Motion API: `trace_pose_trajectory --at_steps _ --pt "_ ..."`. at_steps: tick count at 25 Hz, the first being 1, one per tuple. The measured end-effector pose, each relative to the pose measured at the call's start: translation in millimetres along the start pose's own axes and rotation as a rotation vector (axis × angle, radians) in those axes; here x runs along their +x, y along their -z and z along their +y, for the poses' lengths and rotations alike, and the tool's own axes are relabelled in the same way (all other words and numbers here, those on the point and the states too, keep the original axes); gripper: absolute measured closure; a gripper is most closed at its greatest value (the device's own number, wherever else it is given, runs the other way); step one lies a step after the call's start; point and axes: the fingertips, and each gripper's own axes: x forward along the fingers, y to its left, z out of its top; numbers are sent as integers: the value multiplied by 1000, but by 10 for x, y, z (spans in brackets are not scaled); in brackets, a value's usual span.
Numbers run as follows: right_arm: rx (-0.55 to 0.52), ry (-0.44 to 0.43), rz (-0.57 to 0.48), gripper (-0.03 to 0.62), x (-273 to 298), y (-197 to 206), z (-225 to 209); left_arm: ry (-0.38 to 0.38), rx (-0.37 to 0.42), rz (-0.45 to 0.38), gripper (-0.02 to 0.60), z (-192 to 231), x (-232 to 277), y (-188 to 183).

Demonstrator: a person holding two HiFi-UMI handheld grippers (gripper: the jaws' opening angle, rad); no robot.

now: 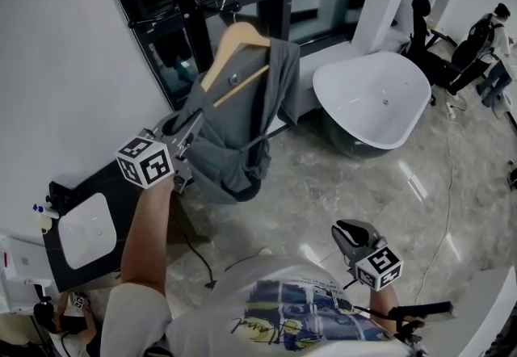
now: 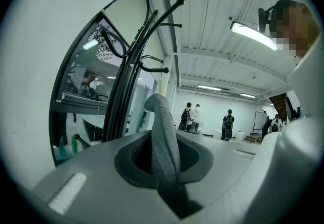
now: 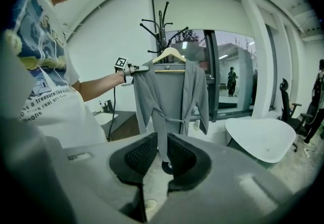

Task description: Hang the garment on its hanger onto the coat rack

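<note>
A grey robe-like garment (image 1: 242, 129) hangs on a wooden hanger (image 1: 238, 44), held up in front of the black coat rack (image 3: 162, 28). The hanger's metal hook (image 1: 230, 4) is close to the rack's arms; whether it rests on one I cannot tell. My left gripper (image 1: 182, 141) is shut on a fold of the grey fabric (image 2: 162, 137) at the garment's left shoulder, with the rack's pole (image 2: 129, 86) just beyond. My right gripper (image 1: 355, 236) hangs low by the person's body, its jaws a narrow slit apart with nothing between them. From there the garment (image 3: 169, 96) shows whole.
A white bathtub (image 1: 371, 101) stands on the marble floor right of the rack. A dark counter with a white sink (image 1: 87, 226) is at the left, and a cable (image 1: 194, 250) trails on the floor. Office chairs and people (image 1: 485, 40) are far right.
</note>
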Motion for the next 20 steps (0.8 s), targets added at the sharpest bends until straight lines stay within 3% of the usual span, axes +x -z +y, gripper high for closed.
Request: trace_pose_trajectory --at_steps 12,20 --pt "17 -17 35 533 113 -85 44 -77 -8 31 541 470 -113 233" --pt "11 -28 55 533 -23 72 33 -129 65 50 531 498 -111 252"
